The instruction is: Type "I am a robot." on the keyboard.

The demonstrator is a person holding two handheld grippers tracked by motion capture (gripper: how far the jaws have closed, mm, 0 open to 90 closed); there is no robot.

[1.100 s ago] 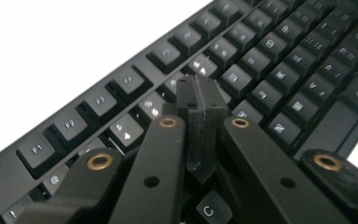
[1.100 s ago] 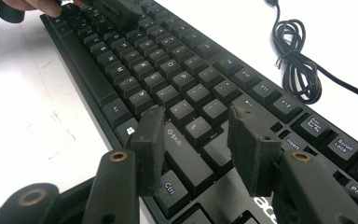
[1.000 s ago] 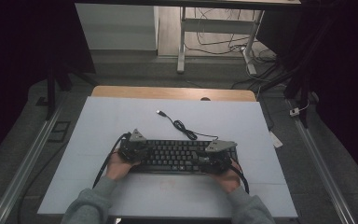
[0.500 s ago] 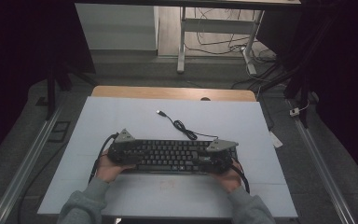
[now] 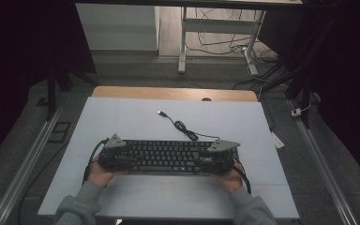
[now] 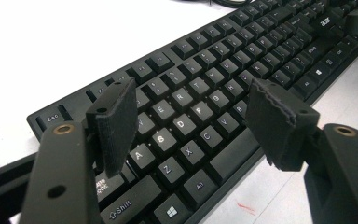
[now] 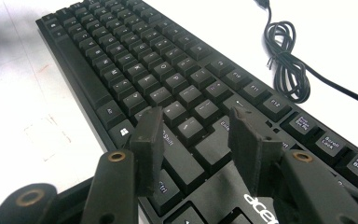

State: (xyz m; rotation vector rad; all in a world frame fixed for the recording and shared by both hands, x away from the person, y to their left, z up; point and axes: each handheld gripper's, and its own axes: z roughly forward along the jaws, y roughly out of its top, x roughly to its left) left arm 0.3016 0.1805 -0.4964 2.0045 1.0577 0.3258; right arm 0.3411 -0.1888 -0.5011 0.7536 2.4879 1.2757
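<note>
Keyboard (image 5: 168,157) flat on bench (image 5: 136,117), lower centre. Left tongs (image 6: 191,116) just opened wide, holding nothing; right tongs (image 7: 193,135) half-open over right keys, gripping nothing.

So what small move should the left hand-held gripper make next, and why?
Probably draw the left hand-held gripper back off the keyboard. Its jaws have just been opening, stand wide above the keys and press nothing; the keyboard lies flat on the table.

Blk keyboard (image 5: 168,157) w/ white legends, blk cable (image 5: 183,126), pale-blue table (image 5: 122,117)
</note>
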